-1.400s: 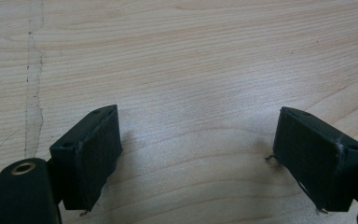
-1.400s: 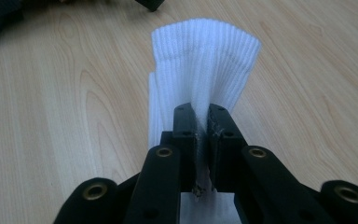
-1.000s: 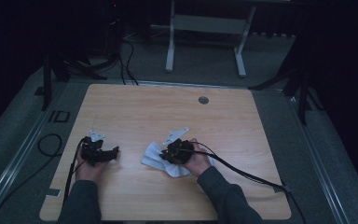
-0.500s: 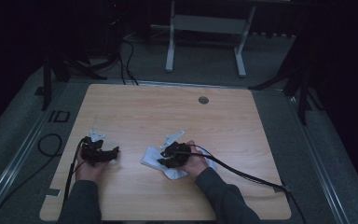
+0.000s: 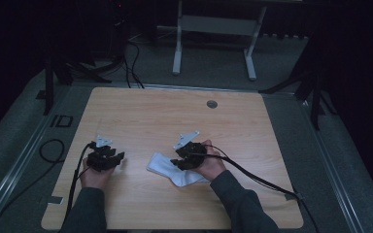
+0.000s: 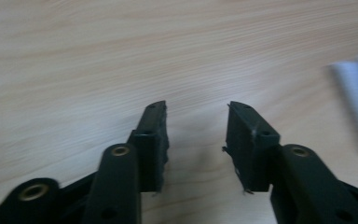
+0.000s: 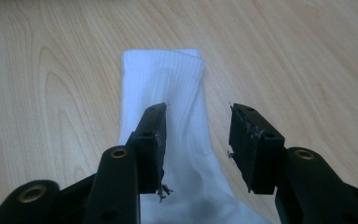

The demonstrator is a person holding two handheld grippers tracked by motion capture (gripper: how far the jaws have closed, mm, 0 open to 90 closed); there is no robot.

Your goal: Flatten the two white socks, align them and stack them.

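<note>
Right gripper [image 7: 196, 135]: jaws parted wide and holding nothing, poised over a white sock [image 7: 168, 93] that lies flat on the wooden table [image 7: 51, 70], ribbed cuff pointing away. Left gripper [image 6: 196, 135]: jaws likewise wide and empty above bare wood, the sock's blurred edge off to its side. From the high view, the sock [image 5: 167, 167] lies near the table's front edge, partly under the right gripper [image 5: 187, 158], with the left gripper [image 5: 104, 158] well apart.

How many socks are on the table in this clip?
1: a white sock lies on the table under the open right gripper, right of the open left gripper. A second could be folded inside; I cannot tell.
</note>
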